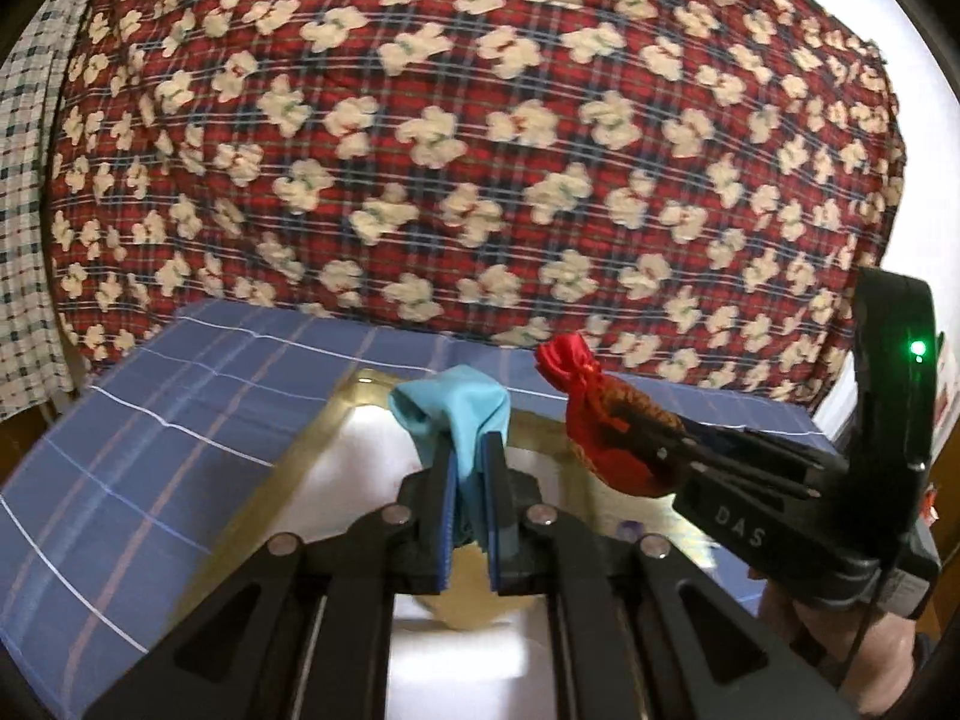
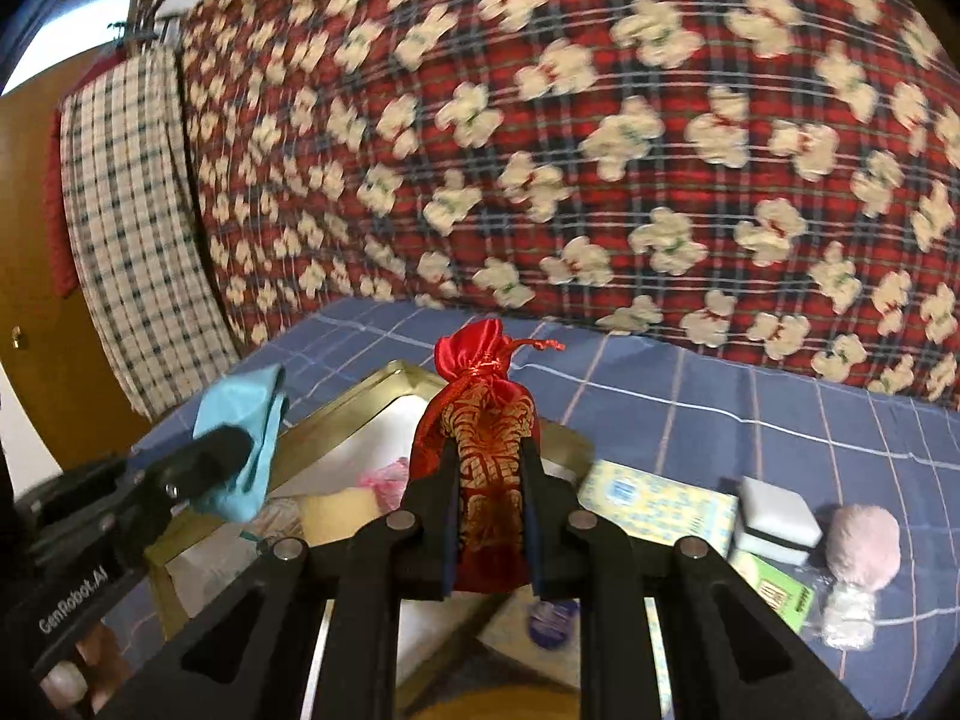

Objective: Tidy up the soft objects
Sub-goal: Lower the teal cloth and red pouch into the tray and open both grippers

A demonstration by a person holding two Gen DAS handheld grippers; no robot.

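Blue checked bedsheet [image 2: 750, 396] below a red floral quilt [image 2: 570, 120]

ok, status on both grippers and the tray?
Left gripper shut on blue cloth. Right gripper shut on red pouch. Both held above gold-rimmed tray. Nothing between them and tray.

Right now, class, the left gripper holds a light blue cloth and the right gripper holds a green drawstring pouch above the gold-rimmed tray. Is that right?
Not quite: the pouch is red with a gold pattern, not green, as the right wrist view shows. The rest stands: the left gripper holds the light blue cloth, and the right gripper holds the pouch above the gold-rimmed tray.
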